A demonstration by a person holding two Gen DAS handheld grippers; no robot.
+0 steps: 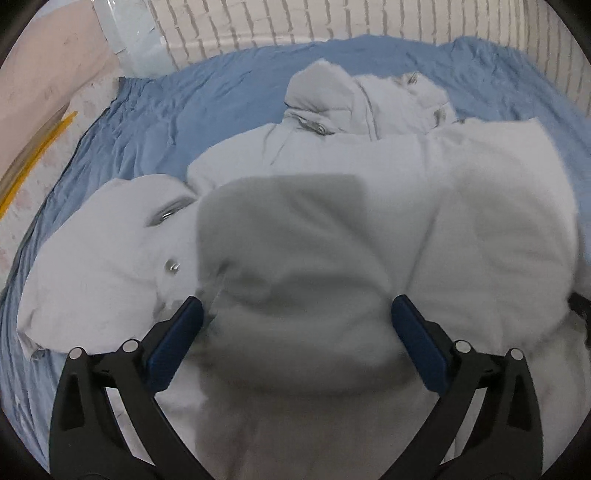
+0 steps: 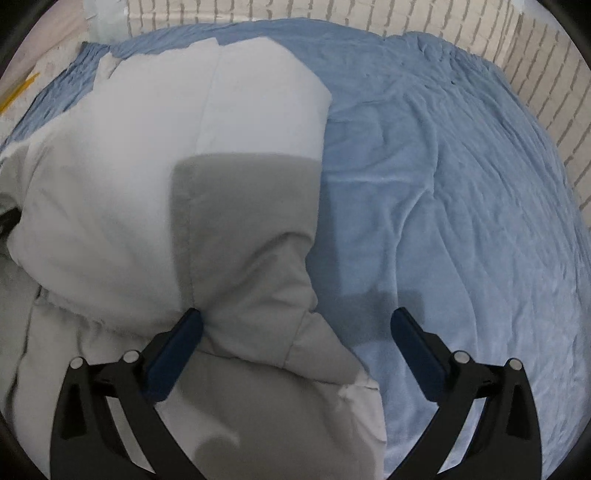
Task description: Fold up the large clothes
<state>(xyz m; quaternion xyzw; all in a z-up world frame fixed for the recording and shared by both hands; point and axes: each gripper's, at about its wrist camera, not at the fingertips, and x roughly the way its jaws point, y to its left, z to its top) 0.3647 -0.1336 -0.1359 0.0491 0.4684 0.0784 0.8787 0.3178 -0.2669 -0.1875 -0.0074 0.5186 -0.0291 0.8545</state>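
A puffy white padded coat (image 1: 332,206) lies folded over itself on a blue bedsheet (image 1: 177,107). Its hood (image 1: 325,99) with a fur trim points toward the far wall, and a sleeve part with a metal snap (image 1: 171,266) spreads to the left. My left gripper (image 1: 297,314) hovers just above the coat's bulging middle, jaws wide open, nothing pinched. In the right wrist view the same coat (image 2: 166,177) fills the left half. My right gripper (image 2: 297,325) is open over the coat's right edge, its left finger (image 2: 177,350) against the fabric and its right finger (image 2: 417,354) over bare sheet (image 2: 443,184).
A white brick wall (image 1: 332,18) runs behind the bed. At the far left stand a clear plastic box (image 1: 129,40), a pale pink surface (image 1: 40,66) and a yellow strip (image 1: 33,155). The sheet to the right of the coat is wrinkled and bare.
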